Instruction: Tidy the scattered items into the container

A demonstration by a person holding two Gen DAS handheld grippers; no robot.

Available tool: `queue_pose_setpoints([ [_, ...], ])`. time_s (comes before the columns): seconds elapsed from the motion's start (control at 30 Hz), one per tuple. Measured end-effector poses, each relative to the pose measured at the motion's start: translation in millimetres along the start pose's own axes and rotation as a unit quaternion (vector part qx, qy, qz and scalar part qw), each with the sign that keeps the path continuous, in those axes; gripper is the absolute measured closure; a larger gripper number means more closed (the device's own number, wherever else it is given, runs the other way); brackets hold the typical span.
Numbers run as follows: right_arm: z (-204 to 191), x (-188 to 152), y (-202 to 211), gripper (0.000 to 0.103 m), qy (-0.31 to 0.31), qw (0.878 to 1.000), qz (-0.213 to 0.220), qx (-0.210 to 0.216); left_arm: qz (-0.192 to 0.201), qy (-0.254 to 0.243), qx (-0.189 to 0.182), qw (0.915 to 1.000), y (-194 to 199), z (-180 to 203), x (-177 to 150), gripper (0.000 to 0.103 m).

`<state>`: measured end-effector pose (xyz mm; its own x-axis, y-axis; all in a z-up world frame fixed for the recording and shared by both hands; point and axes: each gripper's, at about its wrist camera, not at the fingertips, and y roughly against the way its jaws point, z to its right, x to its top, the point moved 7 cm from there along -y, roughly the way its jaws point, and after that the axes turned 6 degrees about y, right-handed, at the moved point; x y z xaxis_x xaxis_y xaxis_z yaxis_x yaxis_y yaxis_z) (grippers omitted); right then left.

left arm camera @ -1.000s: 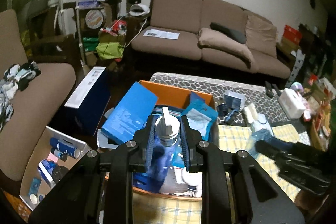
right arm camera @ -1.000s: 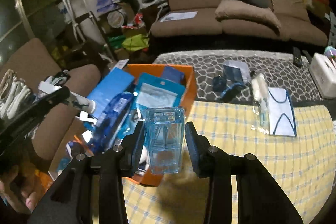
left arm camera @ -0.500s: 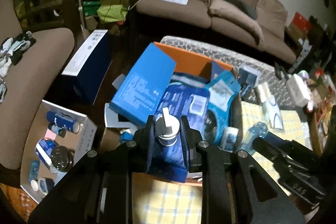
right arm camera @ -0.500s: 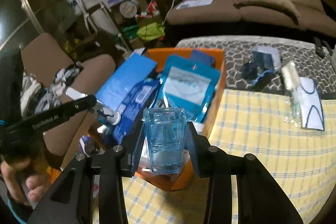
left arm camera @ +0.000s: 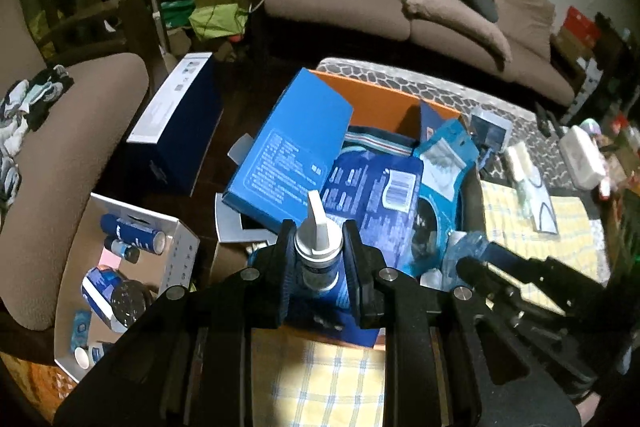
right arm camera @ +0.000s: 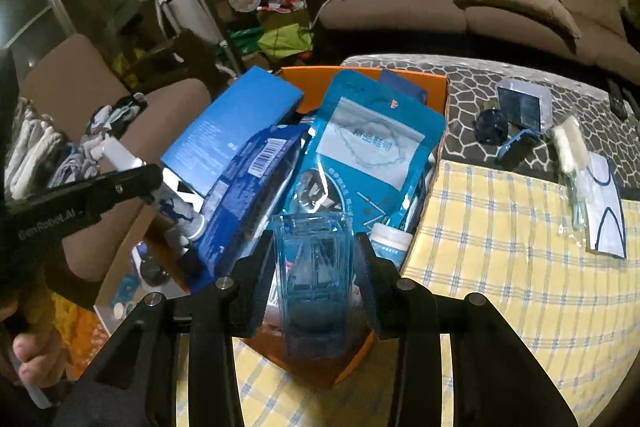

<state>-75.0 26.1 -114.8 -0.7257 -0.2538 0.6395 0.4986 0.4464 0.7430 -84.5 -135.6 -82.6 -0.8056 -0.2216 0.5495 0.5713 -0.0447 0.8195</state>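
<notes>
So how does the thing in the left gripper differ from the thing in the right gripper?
The left gripper holds a bottle that is round and opaque, with a white cap and spout; the right gripper holds a clear blue box that is square-sided and see-through. The bottle looks narrow between its jaws, while the clear blue box fills a wider gap. Both are gripped upright over the orange container, neither released.
</notes>
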Motion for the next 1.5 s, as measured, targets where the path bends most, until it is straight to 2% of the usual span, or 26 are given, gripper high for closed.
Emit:
queue_pose_setpoints([
  [0.17, 0, -5, -9, 0.064, 0.000, 1.000, -0.005, -0.014, 0.018, -0.001, 0.016, 0.9997, -8, 7, 9, 0.082],
  [0.37, 3, 0, -8, 0.058, -0.034, 0.999, -0.007, 0.006, 0.023, 0.010, 0.013, 0.9996, -20, 10, 15, 0.082],
  [0.47, 5, 7, 3, 0.045, -0.035, 0.999, 0.008, 0.006, 0.009, 0.015, 0.013, 0.9998, -34, 11, 17, 0.082],
  [0.53, 10, 13, 14, 0.035, -0.036, 0.999, 0.023, 0.002, -0.004, 0.033, 0.004, 0.9994, -42, 10, 14, 0.082],
  [0.63, 21, 16, 26, 0.034, -0.042, 0.999, 0.030, -0.004, -0.030, 0.051, -0.031, 0.9978, -44, 18, 4, 0.081],
  [0.73, 32, 13, 33, 0.034, -0.044, 0.999, 0.023, 0.002, -0.022, 0.047, -0.045, 0.9976, -31, 24, 3, 0.081],
  [0.77, 36, 11, 36, 0.036, -0.043, 0.999, 0.020, 0.002, -0.008, 0.043, -0.044, 0.9981, -22, 25, 4, 0.079],
  [0.8, 40, 8, 37, 0.044, -0.043, 0.999, 0.015, 0.002, 0.000, 0.041, -0.041, 0.9983, -18, 26, 6, 0.073],
  [0.83, 43, 5, 38, 0.060, -0.043, 0.999, 0.010, 0.005, 0.013, 0.038, -0.037, 0.9985, -12, 26, 7, 0.068],
  [0.87, 45, 1, 38, 0.068, -0.044, 0.999, 0.004, 0.016, 0.022, 0.033, -0.032, 0.9987, -7, 26, 8, 0.066],
  [0.9, 47, -3, 37, 0.081, -0.047, 0.999, -0.004, 0.026, 0.027, 0.030, -0.028, 0.9988, -4, 25, 7, 0.066],
  [0.93, 49, -9, 34, 0.084, -0.050, 0.998, -0.018, 0.032, 0.029, 0.027, -0.024, 0.9989, -2, 25, 7, 0.065],
  [1.03, 41, -20, 28, 0.085, -0.030, 0.998, -0.045, 0.037, 0.035, 0.020, -0.024, 0.9989, 3, 25, 7, 0.057],
  [1.13, 24, -29, 18, 0.086, -0.007, 0.996, -0.073, 0.055, 0.050, 0.008, -0.022, 0.9985, 9, 31, 7, 0.056],
  [1.27, 13, -40, 0, 0.087, 0.011, 0.994, -0.098, 0.051, 0.060, -0.007, -0.011, 0.9981, 11, 37, 7, 0.056],
  [1.4, 12, -38, -6, 0.089, 0.010, 0.996, -0.085, 0.041, 0.056, -0.009, -0.012, 0.9983, 8, 40, 5, 0.056],
  [1.5, 24, -37, -15, 0.100, -0.026, 0.996, -0.068, 0.048, 0.054, -0.012, -0.007, 0.9985, 5, 41, 3, 0.056],
])
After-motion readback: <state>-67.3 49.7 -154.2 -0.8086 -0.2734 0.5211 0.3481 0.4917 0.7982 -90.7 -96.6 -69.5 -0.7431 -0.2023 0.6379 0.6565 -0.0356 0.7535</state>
